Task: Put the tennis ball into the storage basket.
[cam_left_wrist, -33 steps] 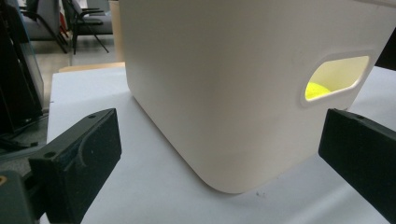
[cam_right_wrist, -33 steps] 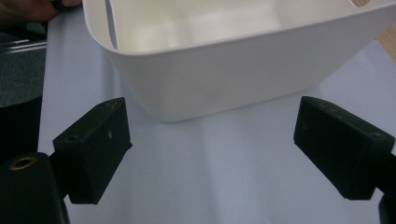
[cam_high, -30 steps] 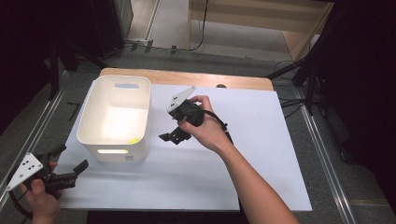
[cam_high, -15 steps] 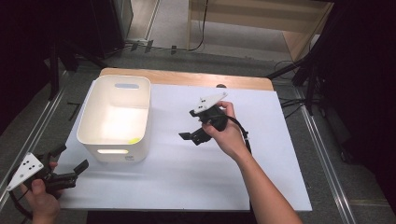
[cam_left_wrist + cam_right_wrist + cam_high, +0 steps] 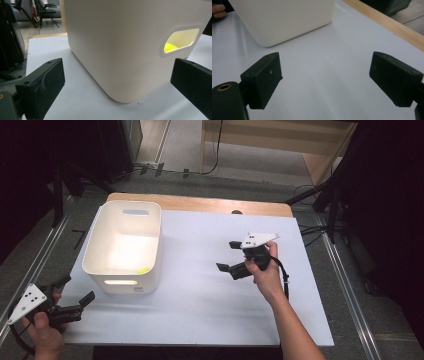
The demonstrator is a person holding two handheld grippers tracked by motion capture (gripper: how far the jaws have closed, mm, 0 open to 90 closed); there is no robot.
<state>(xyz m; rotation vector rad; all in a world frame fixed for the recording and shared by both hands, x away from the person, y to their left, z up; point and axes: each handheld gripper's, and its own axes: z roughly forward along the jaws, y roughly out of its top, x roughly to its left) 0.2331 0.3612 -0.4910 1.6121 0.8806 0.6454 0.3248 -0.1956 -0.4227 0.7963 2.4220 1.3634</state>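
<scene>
In the high view your right tool (image 5: pixel 226 256) sits right of the frame's centre, above the bare white sheet on the counter (image 5: pixel 200 295), its jaws pointing toward the left of the picture and standing apart with nothing between them. Your right hand (image 5: pixel 264 270) wraps its body, with the grey three-cornered plate (image 5: pixel 257 239) on top. The right gripper view agrees: the two black jaws stand wide, only white sheet lies between them, and the white bin (image 5: pixel 284 20) fills the upper left of that frame, well apart from the jaws. Your left tool (image 5: pixel 75 295) is at the lower left of the high view, near the counter's edge, held in your left hand (image 5: pixel 45 332), and its jaws are also spread and hold nothing. It points toward the bin (image 5: pixel 125 245), which stands in the left half of the frame on the white sheet, just beside that tool but not touched. In the left gripper view the bin's near corner stands between the two jaws but beyond them, clear of both pads. Through the handle slot (image 5: pixel 181 40) at the upper right of that frame you can see a yellow-green thing (image 5: pixel 170 47) lying inside the bin; from above it shows as a small yellow patch (image 5: pixel 143 270) on the bin's floor near the nearer wall.
</scene>
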